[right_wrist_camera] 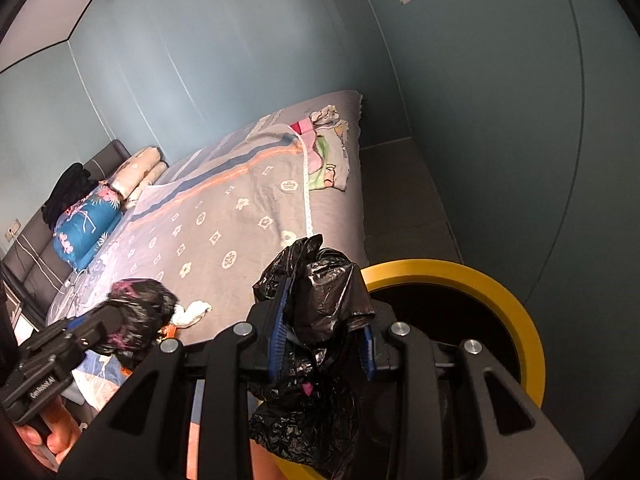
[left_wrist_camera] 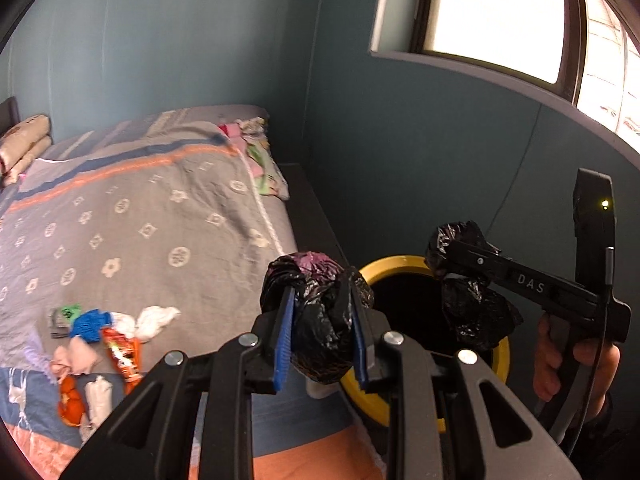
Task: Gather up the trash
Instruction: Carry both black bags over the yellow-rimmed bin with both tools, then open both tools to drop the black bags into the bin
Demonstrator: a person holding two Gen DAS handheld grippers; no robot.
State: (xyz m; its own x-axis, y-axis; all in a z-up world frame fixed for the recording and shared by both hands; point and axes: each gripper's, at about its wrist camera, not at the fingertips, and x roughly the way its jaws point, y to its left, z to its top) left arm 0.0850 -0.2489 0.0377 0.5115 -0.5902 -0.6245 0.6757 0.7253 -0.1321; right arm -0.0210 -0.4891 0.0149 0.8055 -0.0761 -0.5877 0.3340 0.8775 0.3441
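Note:
My left gripper is shut on a crumpled black plastic bag with a pinkish patch on top, held at the bed's edge. To its right, my right gripper is shut on another bunch of black bag above a yellow-rimmed bin. In the right wrist view the right gripper clamps its black bag beside the bin, and the left gripper with its bag hangs over the bed. Whether the two bunches join, I cannot tell. Loose trash lies on the bed.
The bed carries a grey patterned blanket, pillows at the headboard and folded cloth at its far corner. A dark ledge runs between the bed and the teal wall. A window is up on the right.

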